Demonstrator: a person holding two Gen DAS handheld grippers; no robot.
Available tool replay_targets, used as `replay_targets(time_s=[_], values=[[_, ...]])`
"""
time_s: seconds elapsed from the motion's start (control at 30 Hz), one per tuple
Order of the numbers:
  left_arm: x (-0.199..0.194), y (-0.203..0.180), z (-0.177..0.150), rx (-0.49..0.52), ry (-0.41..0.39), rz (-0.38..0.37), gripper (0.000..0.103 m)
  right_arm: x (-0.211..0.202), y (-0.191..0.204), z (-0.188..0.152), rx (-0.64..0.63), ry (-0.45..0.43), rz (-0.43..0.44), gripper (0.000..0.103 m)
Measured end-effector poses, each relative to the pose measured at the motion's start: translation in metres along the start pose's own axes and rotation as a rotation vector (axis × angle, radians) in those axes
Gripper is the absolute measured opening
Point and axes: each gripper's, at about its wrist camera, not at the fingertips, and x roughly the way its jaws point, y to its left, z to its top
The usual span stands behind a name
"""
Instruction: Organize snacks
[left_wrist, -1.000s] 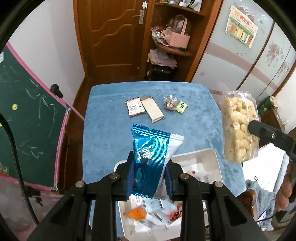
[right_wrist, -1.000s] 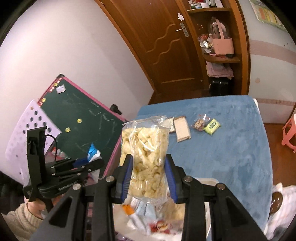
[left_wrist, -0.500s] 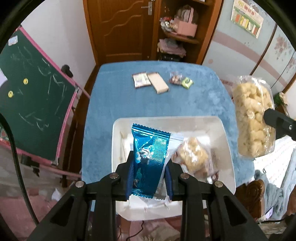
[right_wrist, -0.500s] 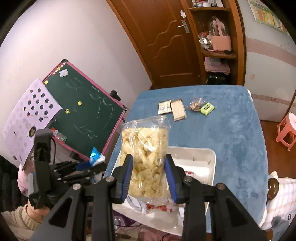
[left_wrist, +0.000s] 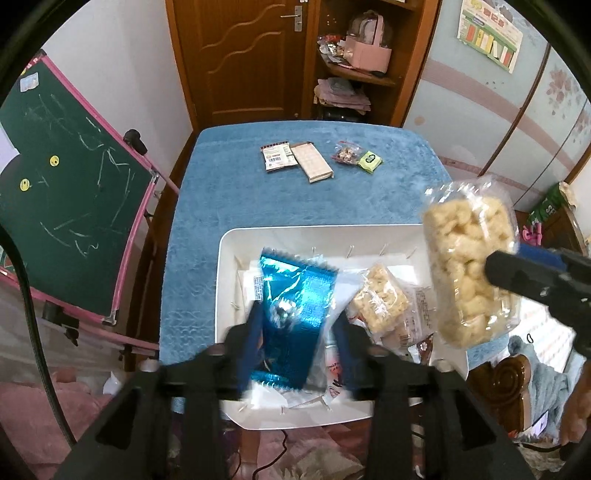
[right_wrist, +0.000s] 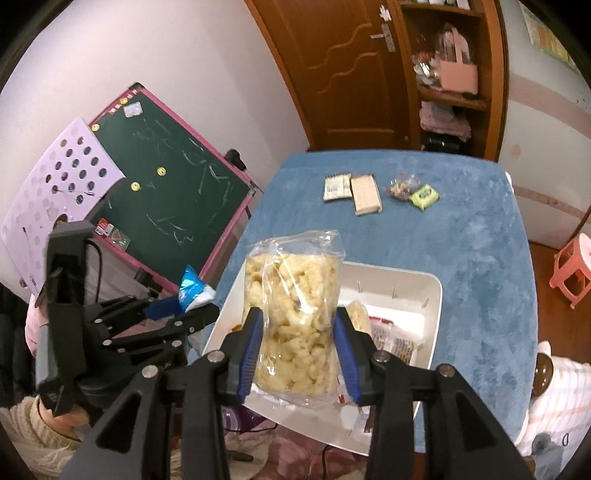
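Left gripper (left_wrist: 299, 332) hangs over the white tray (left_wrist: 221, 266), jaws opening, blurred w/ motion; the blue foil snack pack (left_wrist: 291, 317) sits between them, tilted, its top leaning left, and there's a gap on the right side betw. the pack and the pad, so it looks let go rather than clamped. Right gripper (right_wrist: 299, 343) also has jaws opening, w/ the clear bag of puffed snacks (right_wrist: 293, 306) upright between the blue pads; pads are at the bag's sides, left one looks to touch the film, right one can't tell for sure. In the left wrist view that bag (left_wrist: 469, 266) hangs above the tray's right edge. Tray sits at the near end of the blue-covered counter (left_wrist: 295, 199) and already holds several snacks, incl. a smaller clear pack of pale puffed pieces (left_wrist: 380, 302) and some wrappers w/ red print. At the far end of the counter, well apart from the tray, lie four more items in a row: a white-labelled packet (left_wrist: 277, 157), a tan flat box (left_wrist: 312, 166) touching it, a small clear bag of nuts (left_wrist: 345, 153), and a green packet (left_wrist: 370, 161) just beside that. A green chalkboard (left_wrist: 62, 192) w/ pink frame stands left of the counter.
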Motion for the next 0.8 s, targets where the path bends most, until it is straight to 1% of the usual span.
replay_targets(time_s=[0.07,0.13,0.17,0.47,0.6,0.8], values=[[-0.003,0.001,-0.001,-0.011,-0.017,0.019,0.085,0.006,-0.004,-0.001,0.022,0.025,-0.002,0.044],[-0.007,0.001,-0.001,-0.013,-0.048,0.029,0.085,0.010,-0.010,-0.003,0.054,0.038,0.013,0.045],[-0.008,0.000,0.000,-0.008,-0.049,0.029,0.086,0.011,-0.011,-0.003,0.060,0.041,0.020,0.045],[-0.002,-0.002,-0.001,-0.027,-0.014,0.034,0.085,0.014,-0.012,-0.008,0.053,0.064,0.030,0.045],[-0.003,-0.003,-0.001,-0.027,-0.016,0.033,0.085,0.012,-0.012,-0.009,0.041,0.062,0.024,0.045],[-0.009,-0.015,0.003,-0.013,-0.034,0.036,0.085,0.002,-0.021,-0.008,0.049,0.040,0.020,0.045]])
